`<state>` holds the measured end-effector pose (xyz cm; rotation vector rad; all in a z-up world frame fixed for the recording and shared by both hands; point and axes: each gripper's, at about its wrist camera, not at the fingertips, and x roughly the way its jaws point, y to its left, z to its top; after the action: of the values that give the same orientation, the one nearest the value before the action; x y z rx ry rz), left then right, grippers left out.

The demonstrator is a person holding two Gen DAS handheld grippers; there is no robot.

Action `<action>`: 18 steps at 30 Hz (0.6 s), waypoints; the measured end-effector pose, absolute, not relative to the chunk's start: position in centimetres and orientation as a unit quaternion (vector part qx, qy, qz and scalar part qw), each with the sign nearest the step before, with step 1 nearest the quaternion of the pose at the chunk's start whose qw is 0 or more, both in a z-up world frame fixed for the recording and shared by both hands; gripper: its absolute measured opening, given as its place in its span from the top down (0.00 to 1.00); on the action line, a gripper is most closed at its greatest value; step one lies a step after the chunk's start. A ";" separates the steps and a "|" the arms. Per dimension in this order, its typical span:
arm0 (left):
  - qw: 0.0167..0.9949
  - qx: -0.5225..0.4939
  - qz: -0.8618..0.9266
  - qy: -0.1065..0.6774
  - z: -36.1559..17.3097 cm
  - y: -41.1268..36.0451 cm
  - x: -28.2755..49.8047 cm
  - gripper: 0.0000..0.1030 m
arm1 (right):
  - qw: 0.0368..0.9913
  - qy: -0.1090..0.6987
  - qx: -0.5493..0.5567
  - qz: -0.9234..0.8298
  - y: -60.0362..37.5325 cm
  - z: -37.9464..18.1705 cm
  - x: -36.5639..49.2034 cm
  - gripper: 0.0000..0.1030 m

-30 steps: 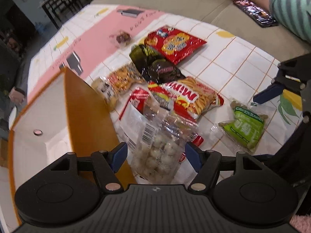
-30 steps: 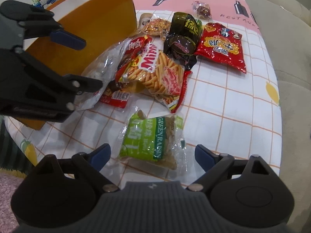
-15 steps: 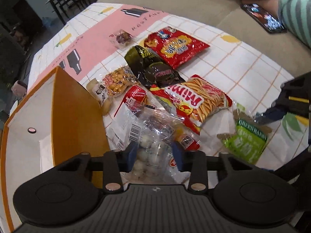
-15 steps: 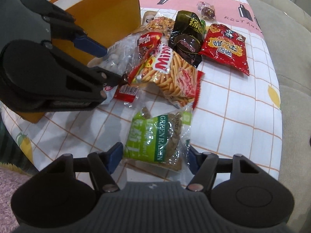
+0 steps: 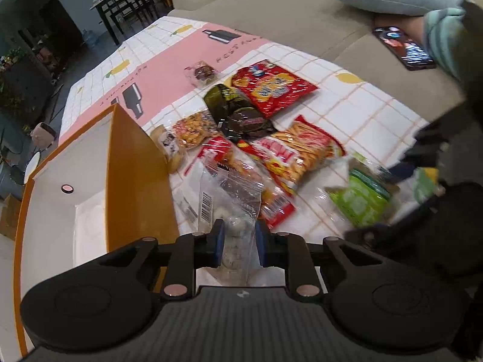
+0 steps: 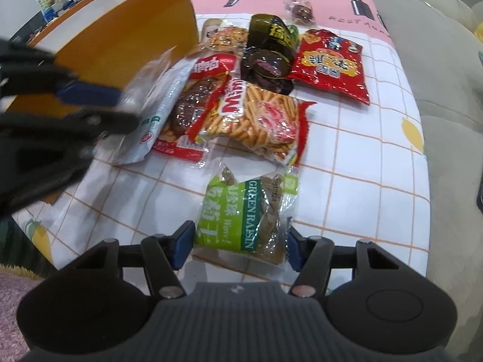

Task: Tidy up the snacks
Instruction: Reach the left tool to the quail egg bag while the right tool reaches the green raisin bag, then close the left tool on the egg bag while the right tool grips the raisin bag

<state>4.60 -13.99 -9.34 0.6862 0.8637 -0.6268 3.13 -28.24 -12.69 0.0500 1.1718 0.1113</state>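
Observation:
My left gripper is closing, its blue pads pressing on a clear bag of white balls beside the orange box. In the right wrist view the left gripper shows blurred, with the clear bag raised off the pile in front of the box. My right gripper is closing too. Its pads lie against both sides of the green raisin pack near the table's front edge. The same pack appears blurred at the right of the left wrist view.
More snacks lie in a heap on the checked tablecloth: a stick-biscuit pack, a red pack, a dark pack, a peanut bag, a small wrapped sweet. A sofa, a phone and a person's striped sleeve lie beyond.
My left jaws went from wide open to pinching the clear bag, which has risen off the pile. The right jaws narrowed until they touch the green raisin pack.

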 end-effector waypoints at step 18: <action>0.744 0.404 -0.382 0.370 -10.4 -13.2 2.0 0.16 | 0.825 0.562 0.028 0.048 -28.9 -12.6 1.9 0.44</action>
<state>1.96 -13.18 -10.42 0.8857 0.8100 -0.8374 1.92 -28.93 -12.60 0.0603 1.1941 0.1017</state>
